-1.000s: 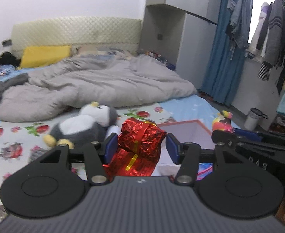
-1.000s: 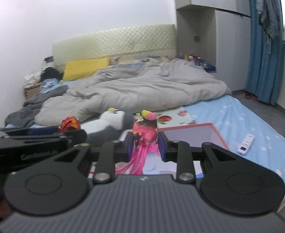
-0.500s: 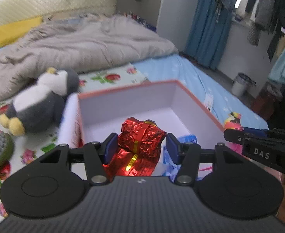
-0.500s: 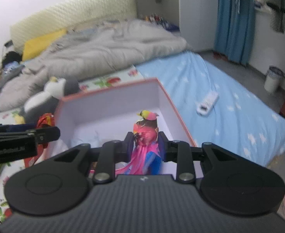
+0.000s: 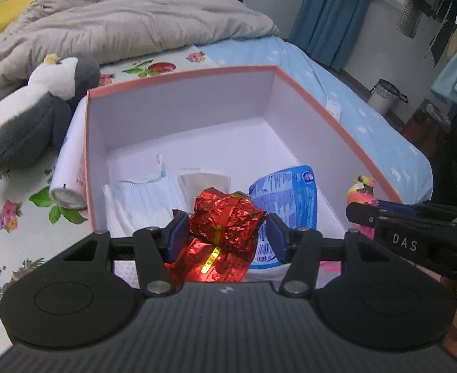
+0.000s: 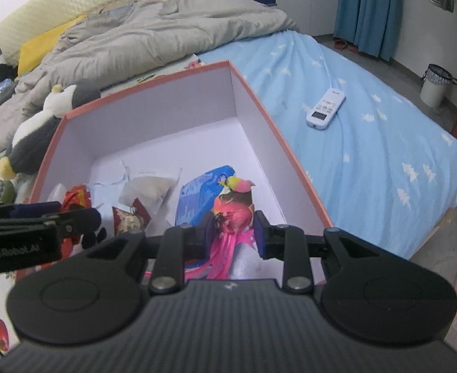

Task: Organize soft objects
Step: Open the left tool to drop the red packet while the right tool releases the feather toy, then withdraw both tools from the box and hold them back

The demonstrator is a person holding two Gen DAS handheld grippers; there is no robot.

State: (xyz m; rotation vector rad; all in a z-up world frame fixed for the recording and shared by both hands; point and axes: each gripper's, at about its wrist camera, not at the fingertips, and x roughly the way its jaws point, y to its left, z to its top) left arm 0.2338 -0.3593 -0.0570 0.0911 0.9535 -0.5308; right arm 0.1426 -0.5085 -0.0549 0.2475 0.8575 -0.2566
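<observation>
A white box with an orange rim [image 5: 321,98] [image 6: 272,124] stands open on the bed. My left gripper [image 5: 225,237] is shut on a crinkled red foil packet [image 5: 225,217] and holds it over the box's near end. My right gripper [image 6: 232,233] is shut on a pink doll with a bird-shaped head [image 6: 233,214], also over the box. Inside lie a blue face mask [image 5: 141,191], a blue snack bag [image 5: 286,199] [image 6: 197,199] and a pale pouch [image 6: 147,191]. In the left wrist view the doll [image 5: 360,191] shows at the box's right rim.
A grey and white plush penguin [image 5: 32,115] [image 6: 42,127] lies left of the box, with a white spray can [image 5: 70,168] against the box wall. A crumpled grey duvet [image 5: 119,18] covers the far bed. A white remote [image 6: 325,108] rests on the blue sheet at right.
Both grippers have come down and tilted toward the box, carrying the foil packet and the doll from above the bed to just over the box's inside. Their grips are unchanged.
</observation>
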